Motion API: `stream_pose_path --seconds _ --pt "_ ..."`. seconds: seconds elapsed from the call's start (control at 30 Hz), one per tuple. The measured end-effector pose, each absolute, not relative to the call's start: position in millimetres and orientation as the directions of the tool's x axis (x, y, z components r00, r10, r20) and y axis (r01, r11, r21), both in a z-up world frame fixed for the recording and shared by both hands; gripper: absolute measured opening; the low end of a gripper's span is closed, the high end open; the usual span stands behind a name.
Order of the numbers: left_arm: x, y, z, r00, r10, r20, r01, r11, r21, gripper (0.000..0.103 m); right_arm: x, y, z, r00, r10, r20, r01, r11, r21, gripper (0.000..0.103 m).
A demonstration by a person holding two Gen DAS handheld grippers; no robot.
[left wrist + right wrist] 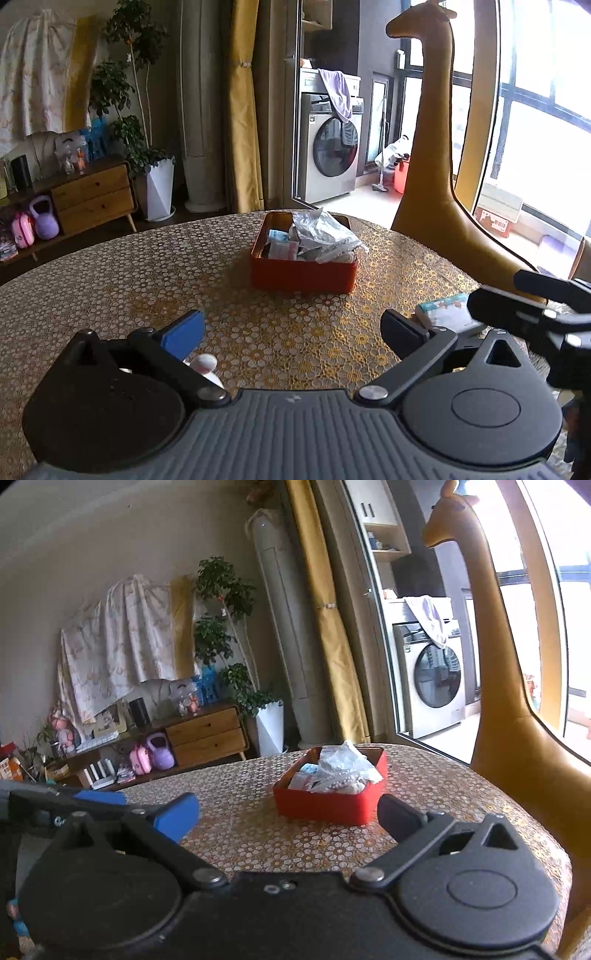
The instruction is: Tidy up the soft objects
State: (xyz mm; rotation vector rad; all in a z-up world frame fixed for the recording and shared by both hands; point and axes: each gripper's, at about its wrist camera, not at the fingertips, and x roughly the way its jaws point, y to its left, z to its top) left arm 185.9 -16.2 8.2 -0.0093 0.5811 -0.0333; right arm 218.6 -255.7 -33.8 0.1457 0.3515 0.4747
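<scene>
A red box [303, 275] stands on the round table, holding several soft packets and a crumpled clear bag [325, 234]; it also shows in the right wrist view [328, 805]. My left gripper [293, 334] is open and empty, hovering over the table in front of the box. A light blue tissue pack [448, 310] lies on the table just behind its right finger. A small white and pink object [205, 363] sits under its left finger. My right gripper [288, 819] is open and empty, facing the box. It shows at the right edge of the left wrist view [535, 299].
The table [110, 280] has a gold and white patterned cloth. A tall tan giraffe figure [439, 147] stands at the table's far right edge. A wooden cabinet [92, 195], plant and washing machine [328, 147] stand farther back in the room.
</scene>
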Motion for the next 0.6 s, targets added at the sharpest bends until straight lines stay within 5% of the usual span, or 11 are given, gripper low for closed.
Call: stream_pose_path --seconds 0.6 --pt "158.2 -11.1 -0.3 0.83 -0.069 -0.553 0.025 0.996 -0.088 0.103 195.9 -256.0 -40.5 0.835 0.471 -0.285 -0.424 0.88 0.212 0.103"
